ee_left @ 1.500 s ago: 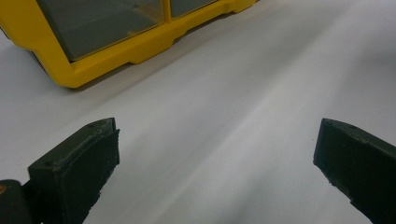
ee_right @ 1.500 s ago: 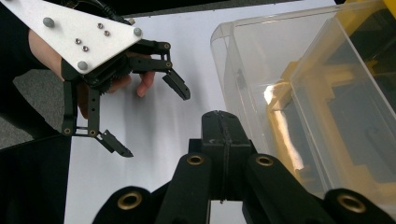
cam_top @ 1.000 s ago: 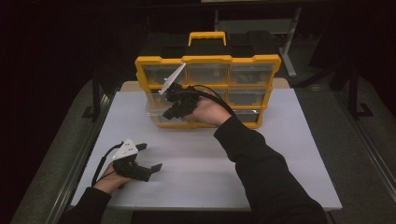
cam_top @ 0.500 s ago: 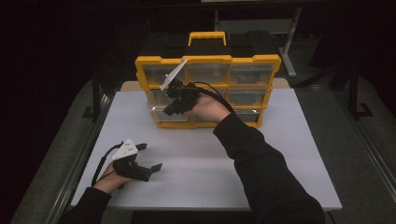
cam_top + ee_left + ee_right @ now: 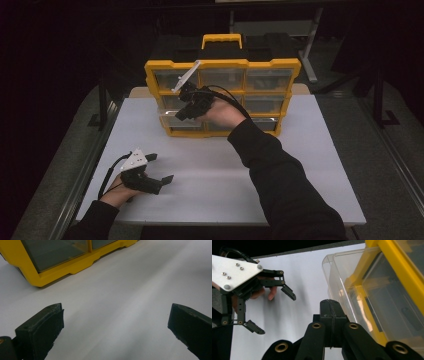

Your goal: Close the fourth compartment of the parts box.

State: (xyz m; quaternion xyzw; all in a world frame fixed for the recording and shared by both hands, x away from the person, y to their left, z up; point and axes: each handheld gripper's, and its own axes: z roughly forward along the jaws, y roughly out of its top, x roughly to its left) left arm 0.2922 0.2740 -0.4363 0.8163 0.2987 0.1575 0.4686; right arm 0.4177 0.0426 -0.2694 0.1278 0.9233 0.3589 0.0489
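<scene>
At frame centre, a clear drawer (image 5: 352, 290) of the yellow organizer (image 5: 222, 65) is worked by the closed right gripper (image 5: 181, 114); the left gripper (image 5: 160, 167) is rested open on the counter (image 5: 300, 165). A hooked pull is likely needed next.

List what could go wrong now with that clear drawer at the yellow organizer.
1. The clear drawer juts out of the yellow organizer; the right gripper, jaws shut beside it, may knock it farther out.
2. The organizer stands upright and unbraced, since the left gripper rests open well away on the table; a push might shift it.
</scene>
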